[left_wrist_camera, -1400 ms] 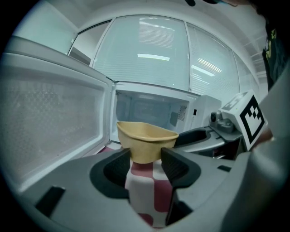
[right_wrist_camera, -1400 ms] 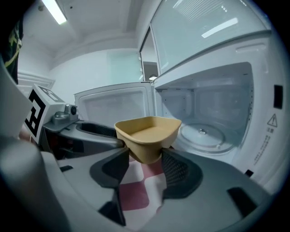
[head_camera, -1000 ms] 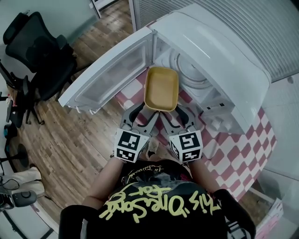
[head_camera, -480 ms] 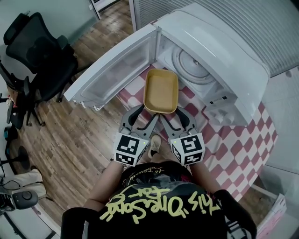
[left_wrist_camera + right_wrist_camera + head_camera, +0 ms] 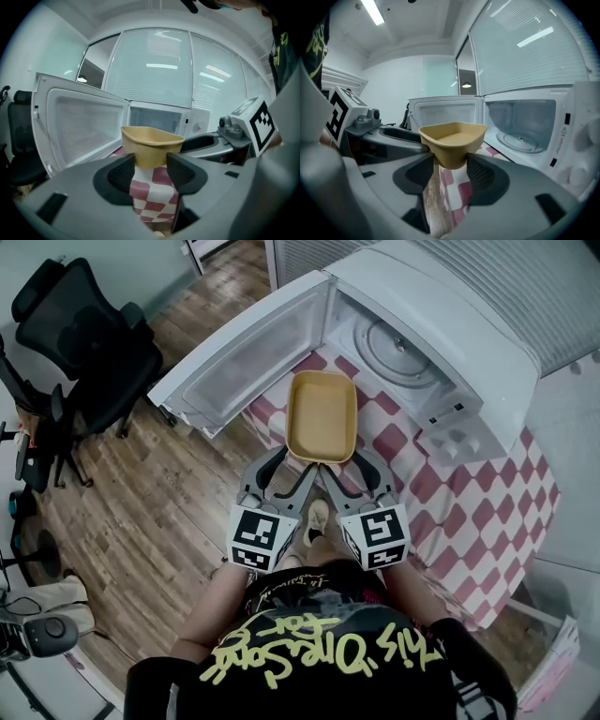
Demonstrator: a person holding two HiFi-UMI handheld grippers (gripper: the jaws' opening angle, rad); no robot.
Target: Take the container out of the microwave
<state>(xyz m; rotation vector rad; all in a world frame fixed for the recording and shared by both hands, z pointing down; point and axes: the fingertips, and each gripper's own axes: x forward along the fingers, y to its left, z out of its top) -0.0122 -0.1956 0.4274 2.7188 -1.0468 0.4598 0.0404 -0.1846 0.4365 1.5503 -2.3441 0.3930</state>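
Observation:
An empty yellow container (image 5: 322, 416) hangs level in front of the open white microwave (image 5: 450, 315), over the near edge of the checked table (image 5: 469, 507). My left gripper (image 5: 298, 463) is shut on its near left corner. Beside it, my right gripper (image 5: 345, 463) is shut on the near right corner. In the left gripper view the container (image 5: 152, 143) sits wedged between the dark pads (image 5: 125, 172). The right gripper view shows the container (image 5: 452, 138) pinched the same way, with the bare glass turntable (image 5: 519, 139) inside the cavity to the right.
The microwave door (image 5: 246, 362) stands swung out to the left of the container. A black office chair (image 5: 84, 343) is on the wooden floor (image 5: 159, 512) at the left. The microwave's control panel (image 5: 450, 432) is to the right.
Both grippers have drawn the container back from the microwave's mouth toward the person. It was partly in the cavity opening and now hangs wholly outside it.

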